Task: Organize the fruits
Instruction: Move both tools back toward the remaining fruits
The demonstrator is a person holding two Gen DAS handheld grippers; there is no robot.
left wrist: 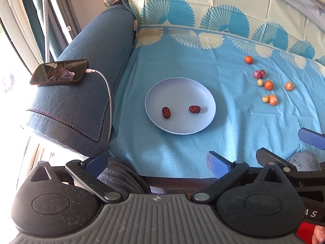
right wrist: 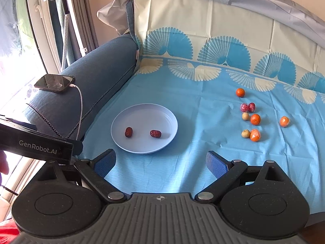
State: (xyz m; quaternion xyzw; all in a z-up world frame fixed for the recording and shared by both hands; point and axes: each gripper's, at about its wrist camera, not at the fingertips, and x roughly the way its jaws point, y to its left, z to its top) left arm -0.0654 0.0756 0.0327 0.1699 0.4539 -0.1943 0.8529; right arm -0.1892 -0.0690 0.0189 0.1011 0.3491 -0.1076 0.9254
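A pale blue plate point(left wrist: 178, 89) point(right wrist: 146, 111) lies on the blue cloth with two red dates point(left wrist: 166, 112) point(left wrist: 194, 109) on it; they also show in the right wrist view point(right wrist: 128, 132) point(right wrist: 155, 133). To its right lie several small oranges point(left wrist: 268, 85) point(right wrist: 255, 119), two pale round fruits point(left wrist: 265, 99) point(right wrist: 245, 133) and two wrapped red fruits point(left wrist: 259, 74) point(right wrist: 247, 107). My left gripper point(left wrist: 157, 160) is open and empty, near the cloth's front edge. My right gripper point(right wrist: 160, 162) is open and empty, in front of the plate.
A blue sofa armrest point(left wrist: 87, 93) point(right wrist: 97, 71) runs along the left, with a phone point(left wrist: 60, 72) point(right wrist: 54, 83) on a white charging cable point(left wrist: 108, 99). The sofa back point(right wrist: 223, 30) rises behind the cloth. The right gripper's finger point(left wrist: 310, 137) shows at the right edge of the left wrist view.
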